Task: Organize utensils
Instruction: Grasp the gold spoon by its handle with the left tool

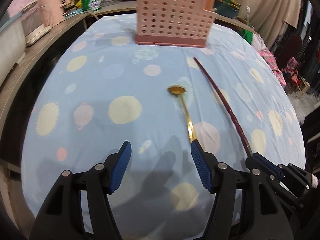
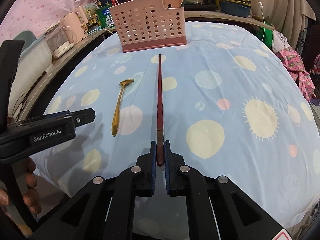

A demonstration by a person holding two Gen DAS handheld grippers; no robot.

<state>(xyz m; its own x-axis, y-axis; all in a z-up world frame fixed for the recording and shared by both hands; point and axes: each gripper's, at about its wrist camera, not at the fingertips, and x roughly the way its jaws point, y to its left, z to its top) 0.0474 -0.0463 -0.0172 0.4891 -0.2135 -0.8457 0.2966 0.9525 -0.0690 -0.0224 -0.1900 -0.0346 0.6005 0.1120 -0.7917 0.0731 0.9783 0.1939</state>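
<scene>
A pink perforated utensil holder [image 1: 173,18] stands at the table's far side; it also shows in the right wrist view [image 2: 151,30]. A gold spoon [image 1: 183,108] lies on the blue spotted cloth, bowl pointing away; it also shows in the right wrist view [image 2: 120,106]. My left gripper [image 1: 161,152] is open and empty, its right fingertip beside the spoon's handle end. My right gripper [image 2: 159,150] is shut on the near end of the dark red chopsticks [image 2: 160,100], which point toward the holder. The chopsticks [image 1: 218,100] and the right gripper [image 1: 260,160] also show in the left wrist view.
A blue cloth [image 2: 230,84] with pale circles covers the table. A wooden counter [image 1: 30,50] along the left holds white and pink appliances [image 2: 66,34]. Pots and bowls [image 2: 234,6] stand behind the holder. Pink fabric [image 2: 298,68] hangs at the right.
</scene>
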